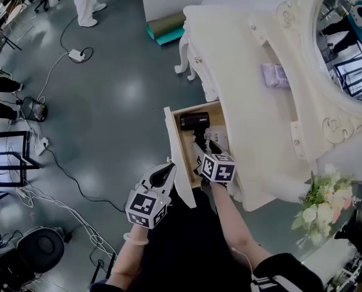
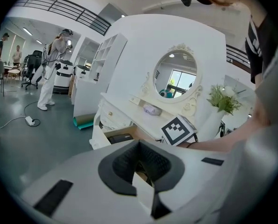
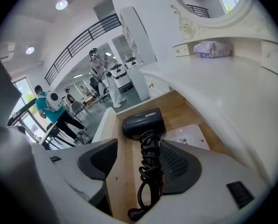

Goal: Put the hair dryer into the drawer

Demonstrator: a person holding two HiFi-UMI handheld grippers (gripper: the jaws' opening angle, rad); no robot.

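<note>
Right gripper [image 3: 139, 147] reaches into the open drawer [image 3: 119, 181], its 2 jaws spread wide and gripping nothing. Between its pads runs the coiled black cord [image 3: 147, 174] of the hair dryer [image 3: 143, 121], close to the right-hand pad. The dryer's dark body lies just ahead of the jaw tips on the wooden drawer floor. Beside the right jaw, also on that floor, lies a white printed card [image 3: 191, 135].

From the head view this gripper [image 1: 205, 154] sits over the near half of the drawer [image 1: 213, 111], with the hair dryer [image 1: 194, 121] just beyond it.

The left gripper [image 2: 139, 146] sits to the left of the right one, at the drawer front [image 2: 143, 192]. Its jaws are drawn nearly together, tips meeting, with the white top edge of that panel caught between the pads. In the head view its tip [image 1: 164, 174] touches the drawer front [image 1: 176, 145].

Above and to the right of both grippers spreads the white dressing table [image 1: 247, 102], with a small lilac pack [image 1: 274, 75] on it well beyond the right gripper. Flowers [image 1: 323, 205] stand to the right gripper's right.
</note>
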